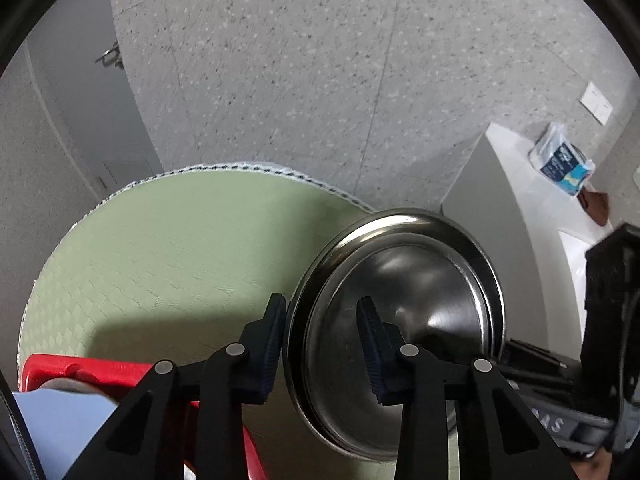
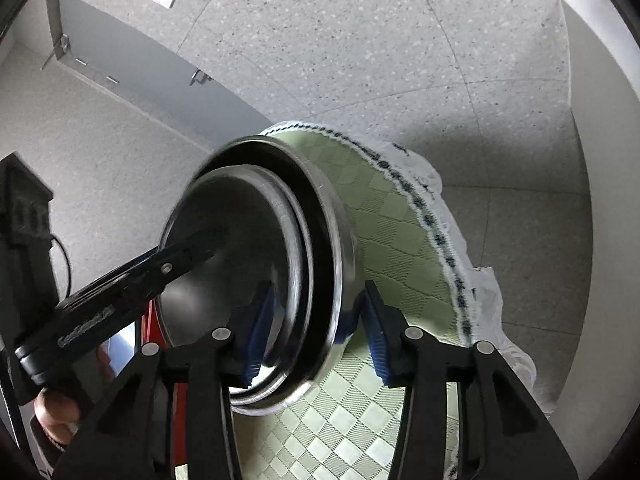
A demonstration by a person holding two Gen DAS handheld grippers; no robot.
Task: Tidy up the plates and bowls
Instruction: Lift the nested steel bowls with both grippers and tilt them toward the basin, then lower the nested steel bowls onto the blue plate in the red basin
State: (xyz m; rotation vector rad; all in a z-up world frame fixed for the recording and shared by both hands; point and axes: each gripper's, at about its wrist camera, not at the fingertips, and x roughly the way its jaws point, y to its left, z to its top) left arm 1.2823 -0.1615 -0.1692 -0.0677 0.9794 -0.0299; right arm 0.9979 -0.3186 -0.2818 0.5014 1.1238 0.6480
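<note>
Both grippers straddling the rims of nested steel dishes

The left gripper (image 1: 322, 320) and right gripper (image 2: 316, 320) are each spreading their blue pads either side of the rim of the steel bowl (image 1: 400, 300) sitting inside a steel plate (image 2: 340, 248), over the green checkered tablecloth (image 1: 168, 248); a red tray (image 1: 100, 372) is lying near left.

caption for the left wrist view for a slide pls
Left gripper fingers straddle the rim of nested steel bowls above a green checked tablecloth, with the right gripper at the far rim.
</note>
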